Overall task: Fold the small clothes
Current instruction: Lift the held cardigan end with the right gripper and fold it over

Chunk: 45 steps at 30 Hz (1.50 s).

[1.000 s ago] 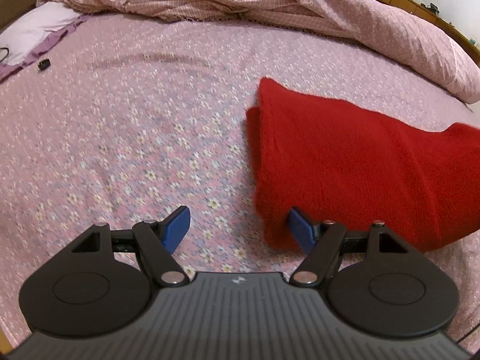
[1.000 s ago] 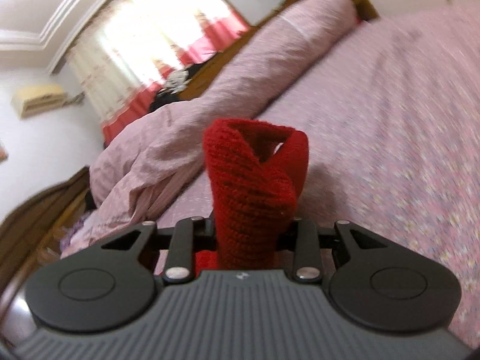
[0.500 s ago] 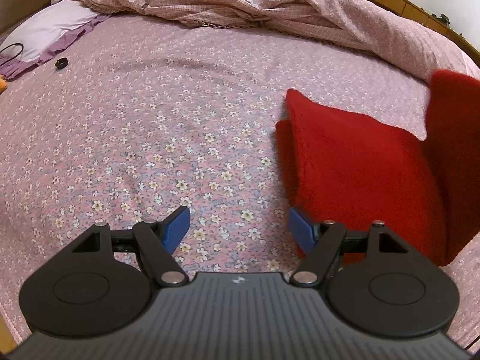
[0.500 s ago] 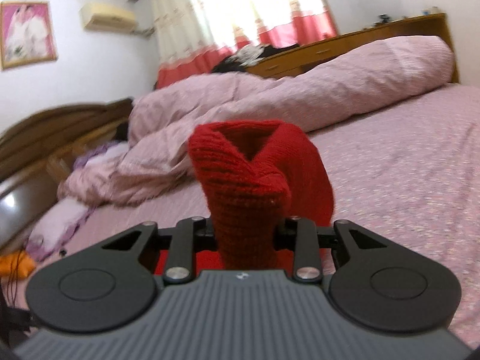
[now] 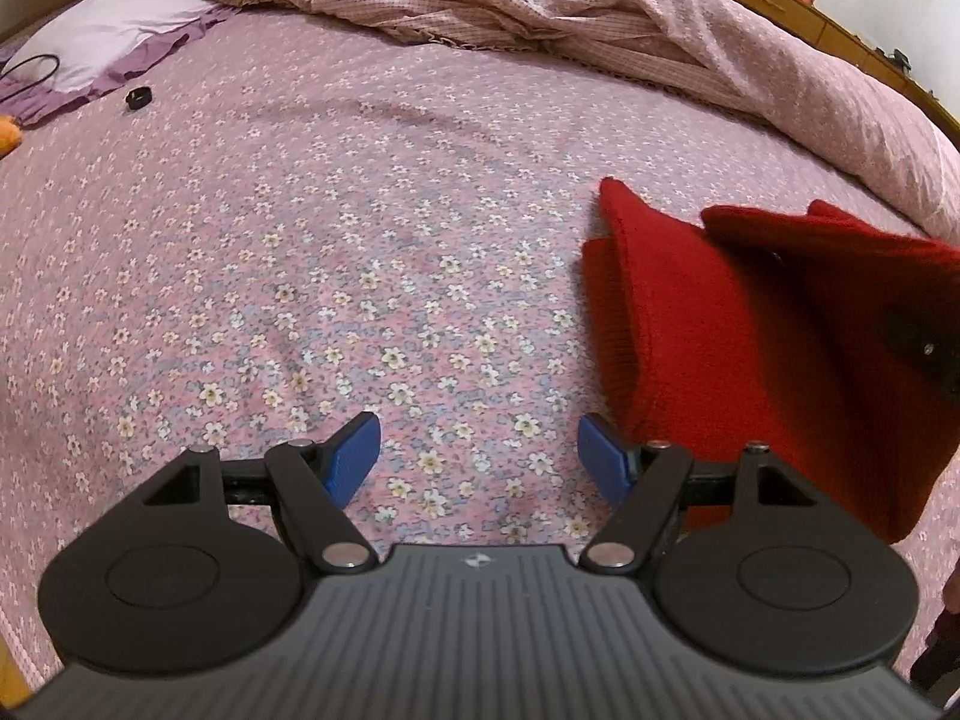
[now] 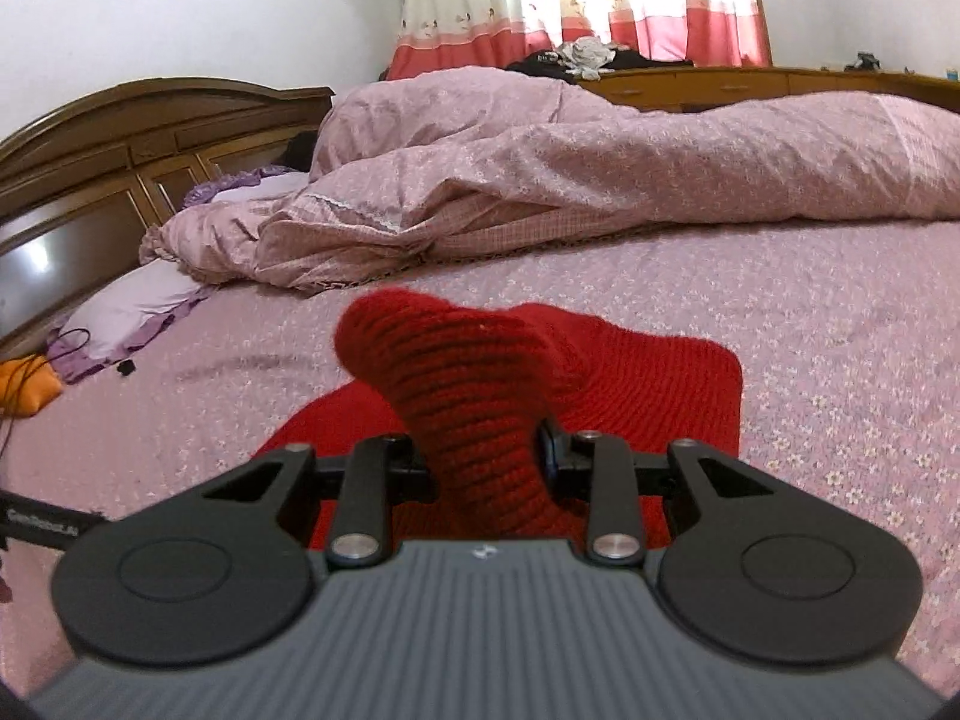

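Note:
A red knitted garment point(image 5: 708, 324) lies on the flowered bedsheet point(image 5: 360, 240) at the right of the left wrist view, one end lifted and doubled back over the rest. My left gripper point(image 5: 477, 456) hovers open over bare sheet just left of the garment, with nothing between its blue pads. In the right wrist view my right gripper point(image 6: 483, 462) is shut on a bunched end of the red garment point(image 6: 456, 384), which rises between the fingers while the rest trails flat on the bed behind it.
A rumpled pink duvet point(image 6: 540, 180) lies across the far side of the bed. A lilac pillow point(image 5: 108, 36), a black cable and a small black object point(image 5: 138, 97) are at the far left. A wooden headboard point(image 6: 120, 138) and a dresser point(image 6: 750, 81) border the bed.
The right gripper has rolled level and carried the garment's end across over the rest of it. The left gripper drifted left, so the garment now sits further right in its view.

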### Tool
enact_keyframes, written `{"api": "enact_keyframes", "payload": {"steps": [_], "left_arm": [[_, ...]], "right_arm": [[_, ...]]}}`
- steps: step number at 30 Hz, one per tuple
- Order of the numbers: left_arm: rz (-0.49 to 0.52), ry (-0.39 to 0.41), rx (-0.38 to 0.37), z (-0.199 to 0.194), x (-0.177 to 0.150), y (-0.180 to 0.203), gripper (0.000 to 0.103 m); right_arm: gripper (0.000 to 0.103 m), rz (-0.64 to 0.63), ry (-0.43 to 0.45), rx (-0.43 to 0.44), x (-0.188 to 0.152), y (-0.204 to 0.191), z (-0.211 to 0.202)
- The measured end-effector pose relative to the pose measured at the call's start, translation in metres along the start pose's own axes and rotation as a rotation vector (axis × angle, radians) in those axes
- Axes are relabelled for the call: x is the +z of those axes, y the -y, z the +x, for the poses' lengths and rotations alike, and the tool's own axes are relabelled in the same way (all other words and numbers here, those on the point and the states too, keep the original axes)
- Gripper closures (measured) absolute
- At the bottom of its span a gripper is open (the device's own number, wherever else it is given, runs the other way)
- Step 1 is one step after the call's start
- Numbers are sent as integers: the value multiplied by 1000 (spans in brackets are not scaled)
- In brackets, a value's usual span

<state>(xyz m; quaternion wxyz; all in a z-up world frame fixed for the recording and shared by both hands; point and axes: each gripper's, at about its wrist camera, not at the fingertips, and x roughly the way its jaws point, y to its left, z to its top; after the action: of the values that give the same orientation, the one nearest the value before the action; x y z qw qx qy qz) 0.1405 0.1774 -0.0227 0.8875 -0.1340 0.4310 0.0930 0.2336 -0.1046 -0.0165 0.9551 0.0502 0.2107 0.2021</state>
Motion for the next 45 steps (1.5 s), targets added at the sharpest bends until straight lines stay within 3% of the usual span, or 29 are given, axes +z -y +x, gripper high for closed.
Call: {"api": "enact_keyframes", "payload": {"steps": [6, 10, 21, 26, 32, 34, 39, 42, 45], "left_arm": [[-31, -5, 0, 2, -4, -15, 26], [-58, 1, -3, 0, -4, -24, 26], [-107, 2, 14, -3, -8, -45, 26], [-102, 8, 0, -4, -7, -43, 26], [-105, 8, -3, -5, -8, -44, 26], [-117, 5, 3, -4, -9, -47, 26], [-122, 9, 9, -6, -9, -52, 26], [-110, 17, 14, -10, -7, -50, 26], [-110, 27, 11, -14, -5, -49, 26]], "right_arm": [[72, 43, 70, -23, 18, -9, -3], [72, 2, 92, 5, 26, -31, -1], [72, -200, -45, 87, -10, -83, 20], [72, -137, -42, 90, 0, -79, 17], [72, 8, 89, 100, 22, -73, 5], [72, -33, 62, 108, 20, -79, 9], [66, -212, -127, 114, -14, -101, 27], [57, -323, -110, 95, -23, -115, 19], [49, -292, -126, 131, -19, -114, 11]]}}
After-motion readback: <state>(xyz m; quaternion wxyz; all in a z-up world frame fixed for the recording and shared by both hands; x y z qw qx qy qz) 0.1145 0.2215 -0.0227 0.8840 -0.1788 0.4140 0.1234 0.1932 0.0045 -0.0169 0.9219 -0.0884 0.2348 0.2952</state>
